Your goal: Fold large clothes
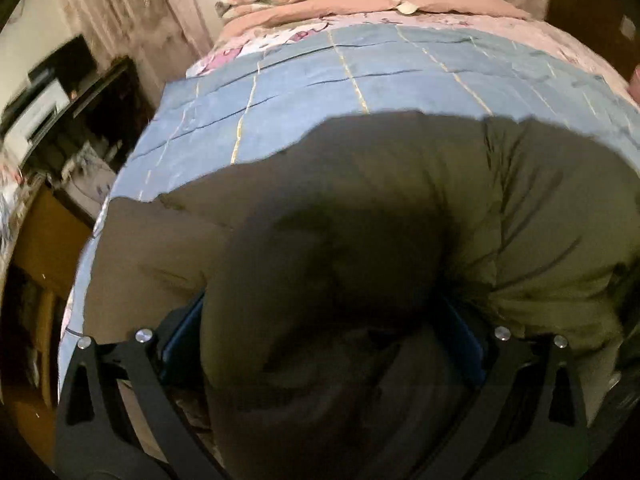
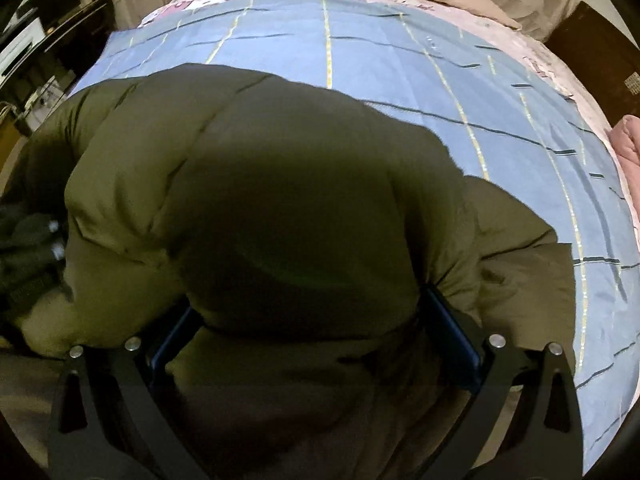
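Where olive jacket (image 1: 400,208) bulges, hand-held gripper (image 1: 324,320) fingertips hidden

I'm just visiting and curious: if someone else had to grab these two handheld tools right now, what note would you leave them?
Left tool: fingers wide apart with a thick bunch of the green jacket filling the gap; looks gripped, though the fingertips are hidden by cloth.
Right tool: the same, with a puffy fold of the jacket bulging between its fingers.
Jacket: lies on the blue blanket on the bed, bunched toward the near edge.
Done: both tools appear to have hold of it.
Left: it isn't a neat fold yet; lay the held part over and flatten it.
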A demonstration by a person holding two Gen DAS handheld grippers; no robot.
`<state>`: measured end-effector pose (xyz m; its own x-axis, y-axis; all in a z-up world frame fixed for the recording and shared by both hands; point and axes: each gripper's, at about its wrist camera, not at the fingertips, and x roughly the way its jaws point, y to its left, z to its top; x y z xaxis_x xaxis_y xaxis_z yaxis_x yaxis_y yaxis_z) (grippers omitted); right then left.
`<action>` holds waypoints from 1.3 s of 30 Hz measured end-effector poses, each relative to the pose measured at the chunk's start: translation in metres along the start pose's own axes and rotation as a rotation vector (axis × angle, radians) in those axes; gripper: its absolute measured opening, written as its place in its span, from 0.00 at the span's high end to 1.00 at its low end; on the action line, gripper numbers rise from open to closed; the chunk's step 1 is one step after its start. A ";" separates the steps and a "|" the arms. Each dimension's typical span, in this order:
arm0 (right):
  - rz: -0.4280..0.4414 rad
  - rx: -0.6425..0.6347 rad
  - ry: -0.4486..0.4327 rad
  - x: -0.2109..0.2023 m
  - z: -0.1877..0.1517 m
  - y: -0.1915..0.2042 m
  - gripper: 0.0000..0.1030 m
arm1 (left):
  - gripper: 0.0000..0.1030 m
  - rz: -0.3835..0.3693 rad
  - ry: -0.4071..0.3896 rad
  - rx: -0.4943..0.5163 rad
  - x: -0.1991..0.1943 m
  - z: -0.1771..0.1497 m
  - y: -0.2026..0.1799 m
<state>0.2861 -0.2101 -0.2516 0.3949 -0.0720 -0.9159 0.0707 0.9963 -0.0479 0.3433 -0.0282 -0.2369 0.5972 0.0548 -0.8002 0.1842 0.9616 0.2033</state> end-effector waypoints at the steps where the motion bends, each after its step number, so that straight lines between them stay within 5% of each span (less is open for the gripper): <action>1: -0.006 -0.013 0.001 -0.002 -0.002 0.004 0.01 | 0.02 -0.017 -0.001 -0.010 0.001 -0.004 0.002; 5: 0.050 -0.006 -0.038 -0.029 -0.006 -0.001 0.01 | 0.02 -0.094 0.043 -0.020 -0.013 0.000 0.019; 9: 0.114 0.077 -0.196 -0.095 -0.010 -0.020 0.01 | 0.02 -0.100 -0.124 -0.111 -0.082 -0.001 0.048; 12: 0.134 0.102 -0.255 -0.130 -0.021 -0.027 0.01 | 0.02 -0.151 -0.174 -0.157 -0.128 -0.008 0.055; 16: 0.160 0.140 -0.245 -0.153 -0.055 -0.029 0.01 | 0.02 -0.135 -0.155 -0.056 -0.155 -0.031 0.028; 21: 0.132 0.088 -0.158 -0.131 -0.092 -0.012 0.01 | 0.02 -0.070 -0.051 0.030 -0.127 -0.073 0.001; 25: 0.074 0.018 -0.064 -0.085 -0.114 -0.006 0.01 | 0.02 -0.066 0.028 -0.049 -0.095 -0.086 0.011; 27: 0.116 0.046 -0.012 -0.063 -0.121 -0.016 0.01 | 0.02 -0.067 0.055 -0.034 -0.081 -0.095 0.007; 35: 0.079 0.002 -0.034 -0.042 -0.132 -0.008 0.01 | 0.02 -0.036 0.047 0.003 -0.061 -0.114 -0.007; 39: 0.114 0.038 -0.025 -0.057 -0.131 -0.014 0.01 | 0.02 -0.114 0.057 -0.070 -0.075 -0.105 0.006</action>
<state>0.1423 -0.2142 -0.2513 0.4247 0.0406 -0.9044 0.0582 0.9957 0.0720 0.2179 0.0018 -0.2344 0.5297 -0.0423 -0.8471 0.1923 0.9787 0.0714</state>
